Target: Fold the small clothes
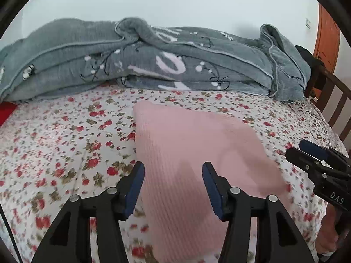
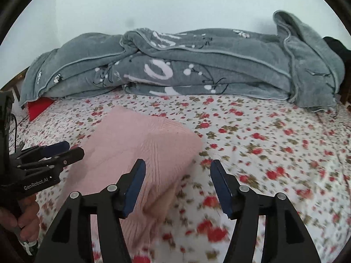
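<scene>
Pink knit garment lies folded mid-bed; left gripper and right gripper hover half-open, empty. Smooth edges square before another fold.

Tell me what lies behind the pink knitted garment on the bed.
Behind the pink garment comes a strip of floral sheet, then a bunched grey blanket along the wall, with something red peeking out at its left end. Whatever the blanket covers is hidden.
</scene>
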### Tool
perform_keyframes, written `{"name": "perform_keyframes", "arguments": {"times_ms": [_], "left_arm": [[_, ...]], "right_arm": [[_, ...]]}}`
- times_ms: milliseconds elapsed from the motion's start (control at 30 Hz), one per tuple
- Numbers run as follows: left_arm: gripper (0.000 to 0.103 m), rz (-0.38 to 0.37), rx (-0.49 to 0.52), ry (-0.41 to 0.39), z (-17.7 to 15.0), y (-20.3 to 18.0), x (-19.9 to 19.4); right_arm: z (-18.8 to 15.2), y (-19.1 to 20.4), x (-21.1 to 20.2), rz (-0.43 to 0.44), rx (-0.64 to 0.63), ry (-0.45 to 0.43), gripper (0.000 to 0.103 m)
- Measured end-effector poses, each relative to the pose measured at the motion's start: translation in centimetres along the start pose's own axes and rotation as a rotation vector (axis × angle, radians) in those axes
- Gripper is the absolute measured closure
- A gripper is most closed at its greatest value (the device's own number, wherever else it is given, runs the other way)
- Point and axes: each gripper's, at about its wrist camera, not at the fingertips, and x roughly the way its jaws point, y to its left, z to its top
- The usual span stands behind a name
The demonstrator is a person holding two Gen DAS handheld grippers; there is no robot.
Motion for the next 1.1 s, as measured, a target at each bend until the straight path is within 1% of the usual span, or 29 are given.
{"name": "perform_keyframes", "arguments": {"times_ms": [133,200,233,267,300,367,433,467,533,600,733,800,900,1000,1100], "left_arm": [[0.045,0.013,0.002,0.000,-1.0,-1.8,-3.4],[0.043,0.028,0.011,-0.009,-1.6,-2.7,-5.1],[0.042,0.040,0.013,-0.020,-1.9,-3.2,-6.2],[0.037,0.049,0.009,-0.030,-2.1,-3.5,-7.1],[0.032,0.056,0.002,-0.040,-2.4,-3.8,-8.1],[0.026,0.065,-0.003,-0.052,-3.1,-4.4,-10.0],[0.025,0.103,-0.001,-0.064,-3.8,-4.9,-11.6],[0.025,0.115,-0.009,-0.067,-4.3,-5.0,-12.5],[0.024,0.107,-0.027,-0.066,-4.9,-4.9,-13.7],[0.020,0.097,-0.037,-0.063,-5.5,-5.0,-14.9],[0.019,0.126,-0.045,-0.096,-6.6,-5.0,-17.2],[0.019,0.134,-0.053,-0.103,-6.9,-5.0,-17.9],[0.019,0.113,-0.069,-0.102,-7.2,-5.1,-18.7],[0.019,0.114,-0.065,-0.116,-7.4,-5.5,-19.4],[0.019,0.107,-0.069,-0.124,-7.6,-5.7,-20.0]], "right_arm": [[-0.9,-0.9,-3.6,0.000,0.022,0.027,0.042],[-1.3,-1.3,-5.2,-0.015,0.028,0.035,0.041],[-1.5,-1.5,-6.1,-0.026,0.029,0.037,0.033],[-1.8,-1.6,-7.0,-0.037,0.029,0.030,0.021],[-1.9,-1.7,-8.0,-0.053,0.031,0.014,0.019],[-2.5,-1.9,-10.1,-0.077,0.030,-0.021,0.013],[-3.1,-1.8,-12.0,-0.085,0.019,-0.042,0.007],[-3.4,-1.9,-12.6,-0.094,0.015,-0.047,0.006],[-4.0,-1.8,-14.0,-0.103,0.002,-0.047,0.005],[-4.6,-1.8,-15.2,-0.098,0.004,-0.043,0.003],[-5.6,-1.7,-17.4,-0.093,0.007,-0.048,0.003],[-6.0,-1.5,-18.3,-0.097,-0.001,-0.056,0.003],[-6.5,-1.3,-19.2,-0.109,-0.008,-0.061,0.003],[-7.0,-1.3,-20.1,-0.104,0.006,-0.066,0.003],[-7.3,-1.2,-20.7,-0.115,0.009,-0.076,0.003]]}}
